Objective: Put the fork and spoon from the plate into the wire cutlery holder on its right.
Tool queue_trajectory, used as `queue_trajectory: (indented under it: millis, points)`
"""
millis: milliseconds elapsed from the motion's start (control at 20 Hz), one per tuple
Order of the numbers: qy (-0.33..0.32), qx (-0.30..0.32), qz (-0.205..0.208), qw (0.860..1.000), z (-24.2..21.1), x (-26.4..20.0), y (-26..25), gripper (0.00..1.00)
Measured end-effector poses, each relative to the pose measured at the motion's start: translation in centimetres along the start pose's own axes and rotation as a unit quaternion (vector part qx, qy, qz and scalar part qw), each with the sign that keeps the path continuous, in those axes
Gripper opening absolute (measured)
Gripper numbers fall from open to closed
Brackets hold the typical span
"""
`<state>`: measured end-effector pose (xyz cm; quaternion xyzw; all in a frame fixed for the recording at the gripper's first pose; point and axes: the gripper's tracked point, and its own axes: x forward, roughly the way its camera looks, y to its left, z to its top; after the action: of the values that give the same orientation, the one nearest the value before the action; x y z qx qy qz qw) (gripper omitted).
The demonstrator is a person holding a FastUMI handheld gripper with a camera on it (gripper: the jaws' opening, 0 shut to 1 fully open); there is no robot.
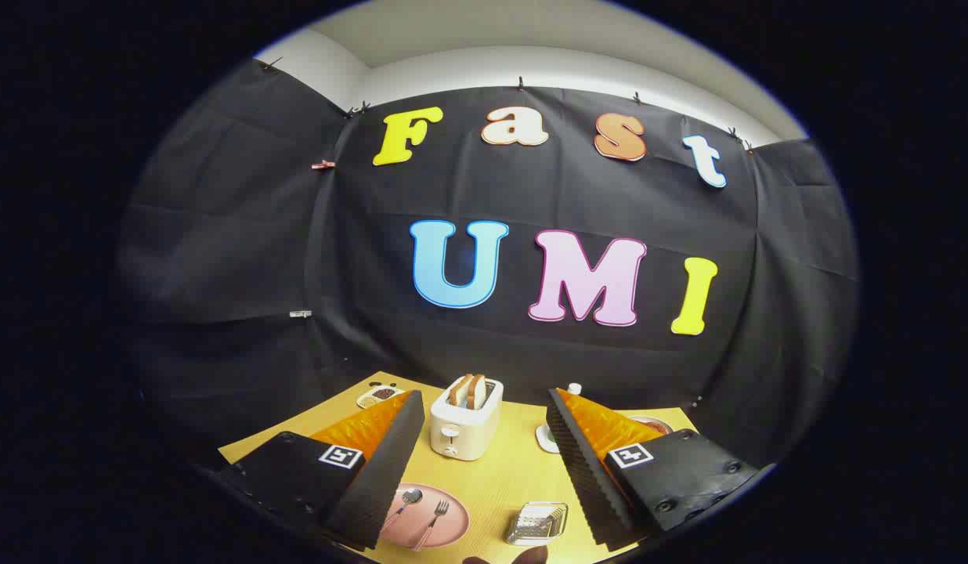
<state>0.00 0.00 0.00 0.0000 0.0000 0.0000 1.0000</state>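
Yellow wood is showing as the table top, running out between the two fingers of the gripper. The fingers are standing wide apart, jaws open, gripping nothing.

At about ten o'clock from the left finger, a small dish of dark bits is sitting at the table's far edge. At about six o'clock below that finger's tip, a pink plate is lying on the table, partly tucked under the finger. On it a spoon is lying to the left and a fork just to its right, both slanting with their heads away from me, near each other but apart.

At twelve o'clock from the plate, between the fingertips, a cream toaster is standing with two bread slices sticking up out of it.

At three o'clock from the plate, well apart from it, the wire holder is sitting beside the right finger.

Beyond the right fingertip, something small and white is peeking up, too small to tell. A pale saucer-like piece is lying just left of that finger.
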Motion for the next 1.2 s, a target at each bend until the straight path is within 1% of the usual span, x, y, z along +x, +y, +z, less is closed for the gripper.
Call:
queue_trajectory:
  millis: [350,700,950,1200]
  points:
    - [0.008,0.004,-0.020,1.000,-0.5,-0.7,-1.3,0.98]
    - [0.014,0.000,-0.019,1.000,-0.9,-0.7,-1.1,0.98]
    - [0.035,0.003,-0.008,0.999,-2.1,-0.6,-0.2,0.98]
    - [0.105,0.006,0.031,0.994,-5.7,-0.9,2.0,0.98]
